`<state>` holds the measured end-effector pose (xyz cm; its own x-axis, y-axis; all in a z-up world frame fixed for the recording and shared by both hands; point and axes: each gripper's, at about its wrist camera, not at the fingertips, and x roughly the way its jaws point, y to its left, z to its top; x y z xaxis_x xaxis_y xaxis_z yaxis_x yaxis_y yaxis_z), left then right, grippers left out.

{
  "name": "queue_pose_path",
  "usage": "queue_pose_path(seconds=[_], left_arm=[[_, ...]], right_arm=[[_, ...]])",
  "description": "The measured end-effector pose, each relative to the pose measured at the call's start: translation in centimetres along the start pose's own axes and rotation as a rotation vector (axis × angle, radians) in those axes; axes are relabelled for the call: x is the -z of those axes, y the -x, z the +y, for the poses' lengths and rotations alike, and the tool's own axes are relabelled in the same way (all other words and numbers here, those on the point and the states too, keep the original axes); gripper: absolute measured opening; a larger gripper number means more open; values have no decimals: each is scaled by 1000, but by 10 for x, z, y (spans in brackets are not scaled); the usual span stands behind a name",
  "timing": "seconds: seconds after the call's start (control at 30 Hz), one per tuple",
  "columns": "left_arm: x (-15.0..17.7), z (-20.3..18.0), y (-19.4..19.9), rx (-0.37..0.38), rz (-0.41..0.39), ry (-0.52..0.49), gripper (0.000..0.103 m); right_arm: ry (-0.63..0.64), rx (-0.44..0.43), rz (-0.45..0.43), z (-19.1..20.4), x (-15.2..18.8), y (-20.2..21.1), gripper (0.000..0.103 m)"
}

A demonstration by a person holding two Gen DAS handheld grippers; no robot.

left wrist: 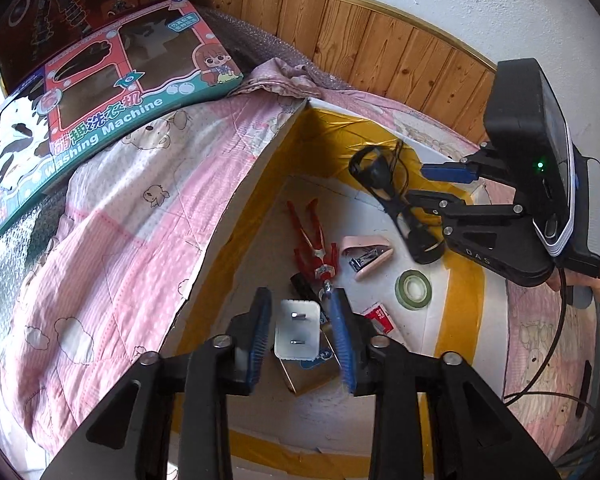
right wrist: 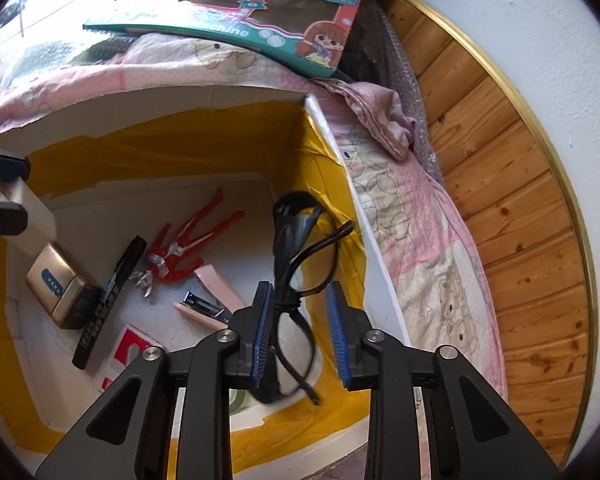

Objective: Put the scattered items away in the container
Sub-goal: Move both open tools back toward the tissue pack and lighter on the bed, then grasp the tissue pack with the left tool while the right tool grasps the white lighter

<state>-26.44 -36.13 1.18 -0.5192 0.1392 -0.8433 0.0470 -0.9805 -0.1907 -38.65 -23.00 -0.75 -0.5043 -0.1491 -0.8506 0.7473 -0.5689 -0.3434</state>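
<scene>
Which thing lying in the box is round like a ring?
The green tape roll, flat on the box floor. The stapler, red pliers and marker are long.

A: Box? White walls, yellow tape bands inside, white floor.

B: Left gripper black, blue ribbed pads. Plug between them white-grey, silver prongs.

A: Ahead of it: red-silver figure, pink stapler, green tape roll, red-white packet just right.

B: Right gripper same black and blue. Cable between its pads black.

A: Left of it: gold case, black marker with white print.

B: Quilt pink-white patches, bear print. Toy box red, teal edge.
</scene>
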Motion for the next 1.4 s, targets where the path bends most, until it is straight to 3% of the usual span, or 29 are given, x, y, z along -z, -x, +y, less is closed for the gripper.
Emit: queue_pose_path(seconds=[0.27,0.53,0.77,1.07,1.4], left_arm=[[6,-5,14,19,-25,6,43],[20,-25,28,14,-32,-19,43],[36,-62,44,72,-34,-59,43],[60,-135,50,180,2,-129,43],[63,-216,21,238,55,-204,58]], right_arm=[[-379,-188,-130,-47,30,50,30],[-623,-359,-267,-26,86,96,31],[-782,-422,-281,-6,149,109,31],[-975,-429,-258,8,241,112,33],[-1052,-300,-245,-10,301,118,33]])
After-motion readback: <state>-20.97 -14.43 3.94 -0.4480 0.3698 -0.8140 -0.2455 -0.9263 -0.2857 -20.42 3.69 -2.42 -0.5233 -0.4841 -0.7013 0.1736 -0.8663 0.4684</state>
